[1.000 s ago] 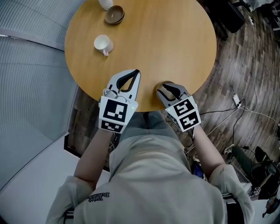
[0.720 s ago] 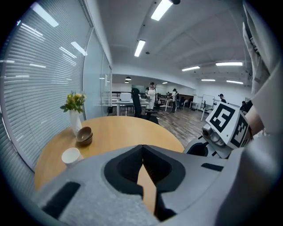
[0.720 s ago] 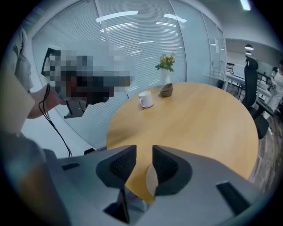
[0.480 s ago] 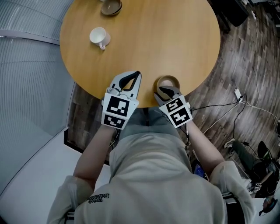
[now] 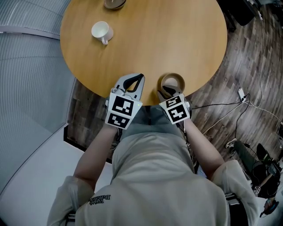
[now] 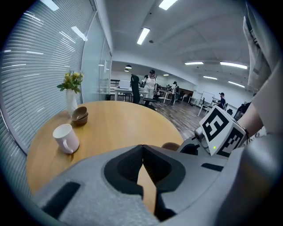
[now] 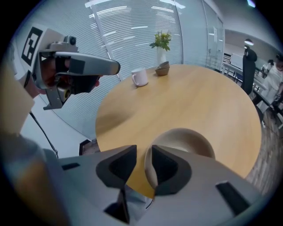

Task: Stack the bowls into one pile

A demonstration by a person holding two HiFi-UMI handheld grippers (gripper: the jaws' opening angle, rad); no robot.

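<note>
On the round table (image 5: 177, 39), a white mug (image 5: 101, 32) stands near 10 o'clock, and two nested bowls (image 6: 80, 115) sit at the far rim near 11. The left gripper (image 5: 140, 76), jaws pressed together on nothing, is at the edge at 7 o'clock. At 6 o'clock the right gripper (image 5: 167, 92) has its jaws slightly apart, astride the near rim of a tan bowl (image 5: 173, 82).

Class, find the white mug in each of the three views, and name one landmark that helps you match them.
Head view: the white mug is at upper left.
Left gripper view: the mug is at left, about mid-height.
Right gripper view: the mug is small, at upper centre.
Landmark: the brown bowls close beside it; they show in all three views.
</note>
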